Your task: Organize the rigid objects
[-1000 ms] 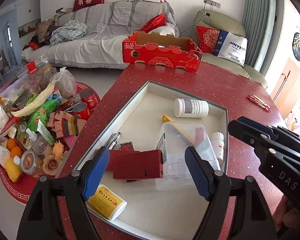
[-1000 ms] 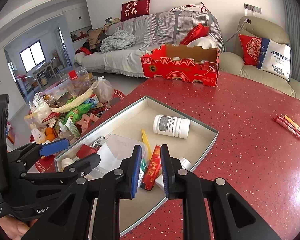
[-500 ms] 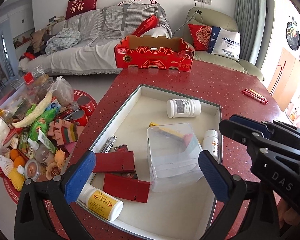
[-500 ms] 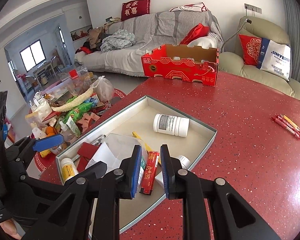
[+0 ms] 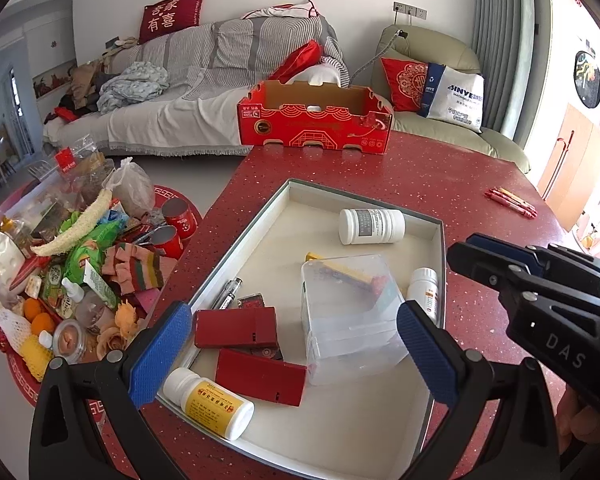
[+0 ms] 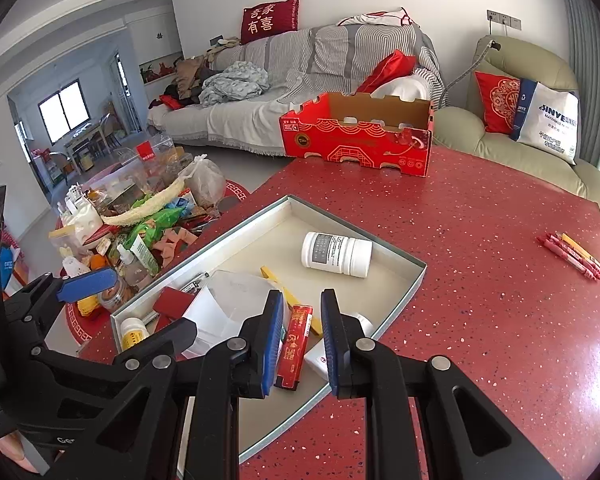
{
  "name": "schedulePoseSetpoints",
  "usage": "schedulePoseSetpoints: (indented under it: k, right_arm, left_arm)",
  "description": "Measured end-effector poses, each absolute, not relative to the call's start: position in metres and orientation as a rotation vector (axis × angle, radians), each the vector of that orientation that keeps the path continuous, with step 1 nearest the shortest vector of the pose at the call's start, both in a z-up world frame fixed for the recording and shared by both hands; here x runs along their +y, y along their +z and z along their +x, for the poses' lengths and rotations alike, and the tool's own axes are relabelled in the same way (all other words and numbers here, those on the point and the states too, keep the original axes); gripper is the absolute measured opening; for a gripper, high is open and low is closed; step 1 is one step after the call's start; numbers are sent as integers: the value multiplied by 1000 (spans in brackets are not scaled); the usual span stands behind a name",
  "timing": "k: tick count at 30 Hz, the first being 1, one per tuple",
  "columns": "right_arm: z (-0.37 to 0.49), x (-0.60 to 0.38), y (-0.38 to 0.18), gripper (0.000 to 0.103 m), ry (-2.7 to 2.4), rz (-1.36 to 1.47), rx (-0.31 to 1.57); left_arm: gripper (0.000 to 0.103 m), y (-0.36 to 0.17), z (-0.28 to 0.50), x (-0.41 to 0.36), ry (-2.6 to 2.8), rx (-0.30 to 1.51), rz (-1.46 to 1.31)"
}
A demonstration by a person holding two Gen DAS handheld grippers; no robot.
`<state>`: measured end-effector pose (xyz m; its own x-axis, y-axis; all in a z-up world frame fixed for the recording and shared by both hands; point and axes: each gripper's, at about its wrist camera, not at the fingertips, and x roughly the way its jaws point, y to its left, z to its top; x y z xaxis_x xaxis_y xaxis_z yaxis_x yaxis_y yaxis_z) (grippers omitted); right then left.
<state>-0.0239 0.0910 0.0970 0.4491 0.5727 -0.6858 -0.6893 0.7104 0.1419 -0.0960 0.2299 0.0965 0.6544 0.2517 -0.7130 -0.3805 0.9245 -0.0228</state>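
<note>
The left gripper [image 5: 294, 354] has just been opening; its jaws stand wide and empty above two red boxes [image 5: 236, 327] in the shallow tray [image 5: 440, 240] on the red bench [image 5: 480, 184]. The right gripper [image 6: 300, 344] hovers with jaws nearly closed, gripping nothing. A release looks finished; next, choose another item, perhaps the clear container [image 5: 350, 316].

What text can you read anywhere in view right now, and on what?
"DAS": body of the right tongs.
"SINYE", smaller lines blurred: white cushion on the armchair.
"吾家有喜": red pillow on the sofa.
Gold characters, unreadable: narrow red box in the tray.
Print too small: grey-labelled white bottle, yellow-labelled bottle, red carton.
</note>
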Motion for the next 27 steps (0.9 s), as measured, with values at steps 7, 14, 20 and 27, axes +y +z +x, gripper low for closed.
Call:
schedulePoseSetpoints:
  k: [7, 14, 20, 27]
  right_arm:
    - [-24, 91, 97, 20, 785, -165, 781]
    - [-24, 90, 98, 20, 783, -166, 781]
    - [-24, 90, 98, 20, 783, -165, 782]
    - [-22, 88, 98, 20, 779, -162, 784]
  left_arm:
    - [102, 99, -98, 234, 359, 780, -206]
    - [102, 98, -98, 233, 358, 782, -194]
    - [102, 97, -101, 233, 352, 767, -204]
    - [102, 100, -108, 231, 407, 735, -180]
